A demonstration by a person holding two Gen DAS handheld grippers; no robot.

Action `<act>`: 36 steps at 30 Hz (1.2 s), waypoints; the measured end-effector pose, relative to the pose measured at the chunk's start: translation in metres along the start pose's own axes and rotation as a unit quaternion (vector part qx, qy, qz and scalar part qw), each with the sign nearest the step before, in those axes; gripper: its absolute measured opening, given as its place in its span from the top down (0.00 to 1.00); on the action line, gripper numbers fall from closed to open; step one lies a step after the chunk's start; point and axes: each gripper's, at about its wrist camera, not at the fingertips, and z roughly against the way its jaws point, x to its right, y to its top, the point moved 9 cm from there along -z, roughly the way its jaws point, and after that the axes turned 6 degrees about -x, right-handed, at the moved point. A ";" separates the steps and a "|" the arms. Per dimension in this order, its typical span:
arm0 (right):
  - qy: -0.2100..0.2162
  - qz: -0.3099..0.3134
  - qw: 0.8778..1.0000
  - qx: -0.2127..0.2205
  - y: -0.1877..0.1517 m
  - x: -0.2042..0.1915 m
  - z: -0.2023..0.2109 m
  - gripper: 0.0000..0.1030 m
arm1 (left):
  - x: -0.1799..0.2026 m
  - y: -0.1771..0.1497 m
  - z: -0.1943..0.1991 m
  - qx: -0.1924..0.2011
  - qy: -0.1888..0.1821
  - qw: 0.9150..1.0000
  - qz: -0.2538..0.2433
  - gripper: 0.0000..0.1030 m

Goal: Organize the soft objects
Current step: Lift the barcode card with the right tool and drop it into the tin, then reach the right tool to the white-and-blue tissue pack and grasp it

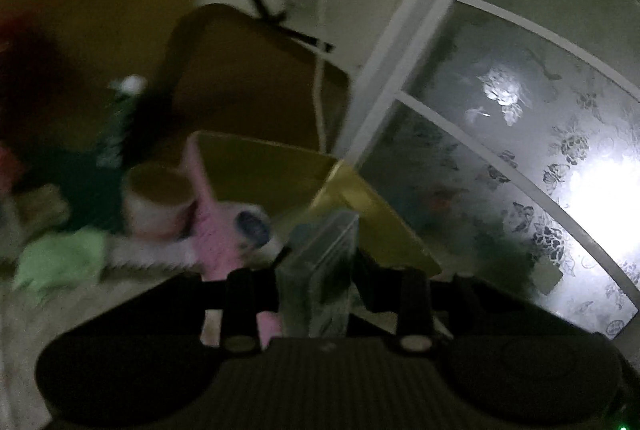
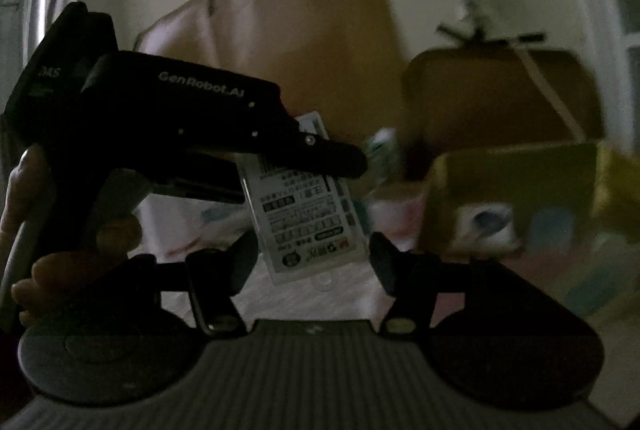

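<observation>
The scene is dim and blurred. My left gripper (image 1: 320,262) is shut on a clear plastic package (image 1: 320,270) and holds it in the air; in the right wrist view the same package (image 2: 304,214) shows a white printed label under the left gripper's black body (image 2: 180,118). My right gripper (image 2: 312,250) is open, its fingers either side of the package's lower end without touching it. A pink soft toy (image 1: 224,230) and a green soft thing (image 1: 60,258) lie on the pale surface ahead.
An open cardboard box (image 1: 260,166) stands ahead, also in the right wrist view (image 2: 512,190). A brown chair back (image 1: 248,70) and cardboard sheet (image 2: 300,30) lean at the wall. A round tub (image 1: 156,202) sits left; a patterned glass door (image 1: 520,150) right.
</observation>
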 end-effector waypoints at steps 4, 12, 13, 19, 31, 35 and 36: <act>-0.035 -0.002 0.999 0.013 0.012 0.038 0.002 0.38 | 0.010 0.013 -0.040 -0.014 0.001 1.000 -0.011 0.66; -0.073 -0.025 0.997 -0.012 0.004 0.093 -0.029 0.37 | -0.011 0.009 -0.097 -0.053 0.054 0.997 0.001 0.55; -0.079 -0.023 0.997 -0.016 0.002 0.094 -0.033 0.37 | -0.015 0.008 -0.099 -0.056 0.058 0.997 0.005 0.54; -0.104 -0.024 0.994 -0.016 -0.004 0.099 -0.037 0.33 | -0.026 0.005 -0.081 -0.040 0.067 0.997 0.006 0.37; -0.104 -0.017 0.994 0.018 0.002 0.051 -0.022 0.29 | -0.090 -0.050 0.029 0.013 0.122 0.992 0.005 0.30; -0.078 0.018 0.997 -0.004 -0.002 0.014 -0.046 0.30 | -0.153 -0.083 0.076 0.022 0.205 0.978 0.027 0.30; -0.071 0.028 0.997 -0.011 -0.003 0.005 -0.053 0.30 | -0.168 -0.089 0.085 0.021 0.224 0.974 0.032 0.30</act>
